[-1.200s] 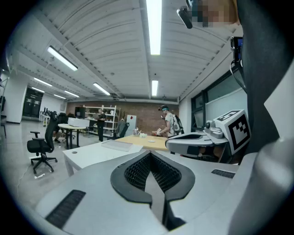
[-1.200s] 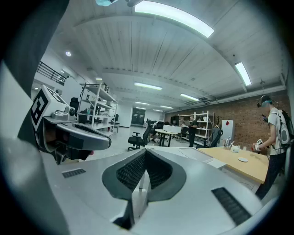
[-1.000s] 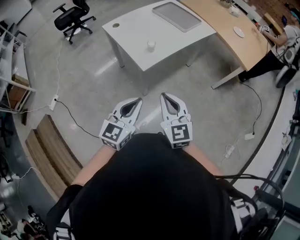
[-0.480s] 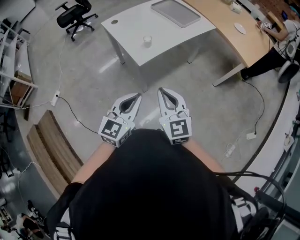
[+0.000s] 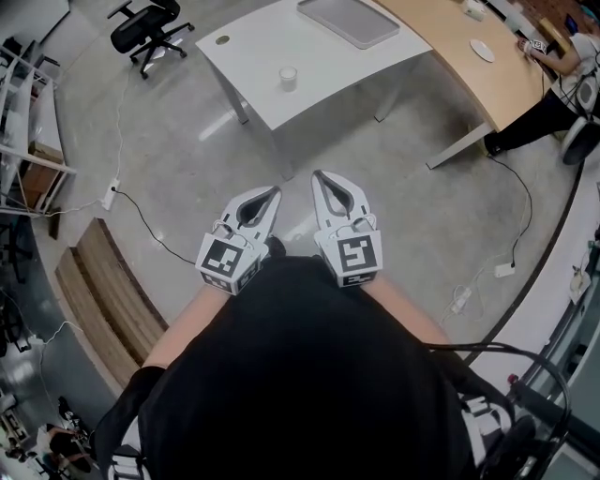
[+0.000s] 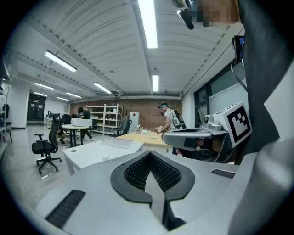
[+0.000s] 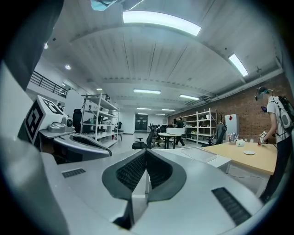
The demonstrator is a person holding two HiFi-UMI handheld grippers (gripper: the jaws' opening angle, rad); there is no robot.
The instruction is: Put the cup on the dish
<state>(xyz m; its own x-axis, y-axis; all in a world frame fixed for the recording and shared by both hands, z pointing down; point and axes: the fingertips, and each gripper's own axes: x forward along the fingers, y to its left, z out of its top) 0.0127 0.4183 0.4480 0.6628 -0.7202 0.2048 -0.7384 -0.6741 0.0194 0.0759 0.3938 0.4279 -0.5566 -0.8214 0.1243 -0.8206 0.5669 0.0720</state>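
Note:
A small pale cup stands on a white table, well ahead of both grippers. A flat grey tray lies at that table's far end. A small white dish rests on the wooden table to the right. My left gripper and right gripper hang side by side over the floor, short of the table's near corner, both shut and empty. In the left gripper view the cup is tiny beyond the closed jaws. The right gripper view shows the dish past its closed jaws.
A black office chair stands at the upper left. Cables and a power strip run over the concrete floor, beside a wooden bench. A person sits at the wooden table's far right.
Both grippers have moved forward towards the white table, staying shut and side by side. The table and cup have shifted a little up and left in the head view.

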